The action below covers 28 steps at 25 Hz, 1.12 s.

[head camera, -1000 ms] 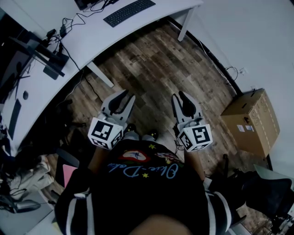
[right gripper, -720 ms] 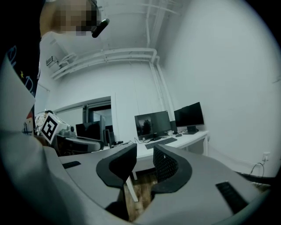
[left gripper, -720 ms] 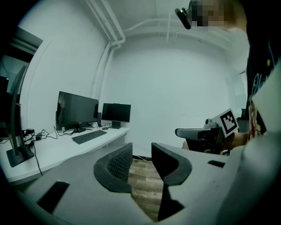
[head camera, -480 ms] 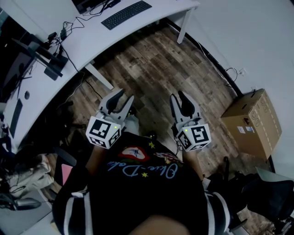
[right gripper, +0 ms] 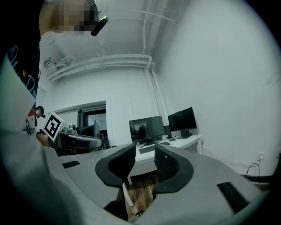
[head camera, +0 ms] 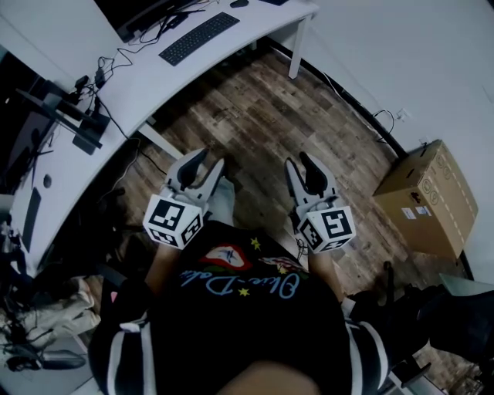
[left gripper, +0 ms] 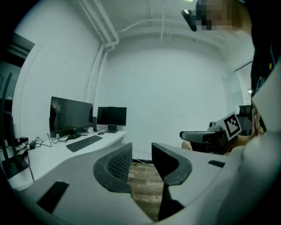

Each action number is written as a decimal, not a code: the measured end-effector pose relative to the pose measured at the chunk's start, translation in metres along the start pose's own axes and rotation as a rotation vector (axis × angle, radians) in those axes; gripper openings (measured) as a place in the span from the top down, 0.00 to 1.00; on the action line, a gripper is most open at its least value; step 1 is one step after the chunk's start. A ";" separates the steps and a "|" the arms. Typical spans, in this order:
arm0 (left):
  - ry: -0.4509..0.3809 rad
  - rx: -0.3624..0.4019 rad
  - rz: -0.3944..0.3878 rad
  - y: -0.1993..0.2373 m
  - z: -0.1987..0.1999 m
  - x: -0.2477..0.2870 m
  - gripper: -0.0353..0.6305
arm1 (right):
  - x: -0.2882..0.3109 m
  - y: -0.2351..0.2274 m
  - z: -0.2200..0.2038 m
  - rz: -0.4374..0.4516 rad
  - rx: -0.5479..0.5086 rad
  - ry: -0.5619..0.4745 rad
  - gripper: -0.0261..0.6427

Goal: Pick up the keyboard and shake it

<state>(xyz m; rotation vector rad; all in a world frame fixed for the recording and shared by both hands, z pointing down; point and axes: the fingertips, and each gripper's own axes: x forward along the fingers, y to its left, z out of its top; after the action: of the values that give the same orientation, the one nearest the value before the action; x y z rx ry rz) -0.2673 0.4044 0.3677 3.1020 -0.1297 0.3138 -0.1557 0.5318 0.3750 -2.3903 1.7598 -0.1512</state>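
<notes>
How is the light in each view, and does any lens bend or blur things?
Head view: dim overall, the white desk brightest, the keyboard sharp. Left gripper view: fisheye, black round border, ceiling pipe bent, cool tint. Right gripper view: same curving, monitors small yet clear.

Black shirt (head camera: 247,332) with looping blue script (head camera: 239,287), red-and-green emblem (head camera: 228,261), small yellow stars (head camera: 255,245), white-striped sleeves (head camera: 123,339).

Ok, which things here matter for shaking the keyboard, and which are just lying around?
Job: keyboard, on the desk; left gripper, open and empty; right gripper, jaws opening, empty.
Lying about: monitor, cardboard box.
</notes>
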 end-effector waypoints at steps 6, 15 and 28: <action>0.010 -0.034 -0.011 0.019 -0.008 0.016 0.77 | 0.019 -0.004 -0.002 0.010 -0.010 0.012 0.80; -0.009 -0.082 0.003 0.086 -0.009 0.068 0.77 | 0.086 -0.029 0.004 0.006 -0.031 0.034 0.78; -0.016 -0.102 -0.040 0.211 0.018 0.174 0.77 | 0.237 -0.079 0.024 -0.028 -0.037 0.057 0.76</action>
<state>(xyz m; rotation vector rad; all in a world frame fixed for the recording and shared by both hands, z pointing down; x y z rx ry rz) -0.1119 0.1796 0.3875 3.0023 -0.0812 0.2717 -0.0070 0.3305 0.3620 -2.4615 1.7691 -0.1936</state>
